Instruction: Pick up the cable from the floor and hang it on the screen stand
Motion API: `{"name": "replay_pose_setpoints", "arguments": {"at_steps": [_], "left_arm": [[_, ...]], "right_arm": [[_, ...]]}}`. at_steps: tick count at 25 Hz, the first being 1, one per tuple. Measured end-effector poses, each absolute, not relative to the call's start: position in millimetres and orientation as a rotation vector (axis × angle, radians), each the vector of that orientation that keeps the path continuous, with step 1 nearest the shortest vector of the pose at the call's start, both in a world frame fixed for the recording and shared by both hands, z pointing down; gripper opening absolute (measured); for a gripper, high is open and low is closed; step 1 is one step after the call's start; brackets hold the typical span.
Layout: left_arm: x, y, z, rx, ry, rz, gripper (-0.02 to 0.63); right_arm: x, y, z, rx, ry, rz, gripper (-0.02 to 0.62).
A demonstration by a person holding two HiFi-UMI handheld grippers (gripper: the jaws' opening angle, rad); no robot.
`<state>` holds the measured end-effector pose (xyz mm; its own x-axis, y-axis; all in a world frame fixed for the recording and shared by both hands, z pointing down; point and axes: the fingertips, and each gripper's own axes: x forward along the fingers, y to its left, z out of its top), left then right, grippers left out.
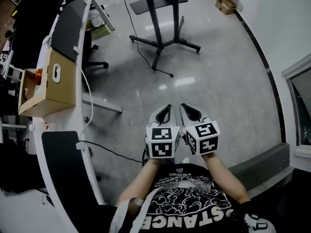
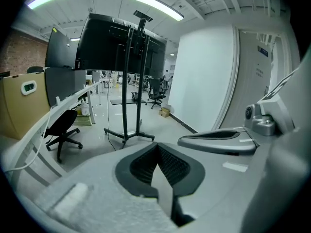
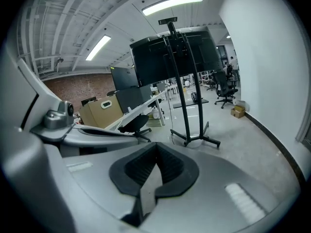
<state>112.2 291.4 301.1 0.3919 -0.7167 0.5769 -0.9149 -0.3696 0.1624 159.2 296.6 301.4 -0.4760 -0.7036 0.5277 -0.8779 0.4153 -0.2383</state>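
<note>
Both grippers, left gripper point(image 1: 166, 110) and right gripper point(image 1: 187, 109), show jaws together (nothing held). I judge this the approach step; next, open jaws over the cable point(image 1: 164, 73) near the screen stand point(image 1: 151, 13).

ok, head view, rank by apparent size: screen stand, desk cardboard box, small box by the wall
1. screen stand, widest span though thin
2. desk cardboard box, close second, nearer the camera
3. small box by the wall, clearly smallest
</note>
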Motion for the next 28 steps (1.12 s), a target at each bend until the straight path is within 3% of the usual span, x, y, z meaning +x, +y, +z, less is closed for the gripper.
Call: {"name": "replay_pose_setpoints", "arguments": {"at_steps": [17,28], "left_arm": [[21,119,354,2.073,-1.371,0.516,-0.009],[-7,37,443,2.003,-1.377,0.403,-0.006]], "right_arm": [[74,130,359,1.137,-2.201,0.668,0.003],[42,43,453,0.901,-2.175,0.589,0.003]]}}
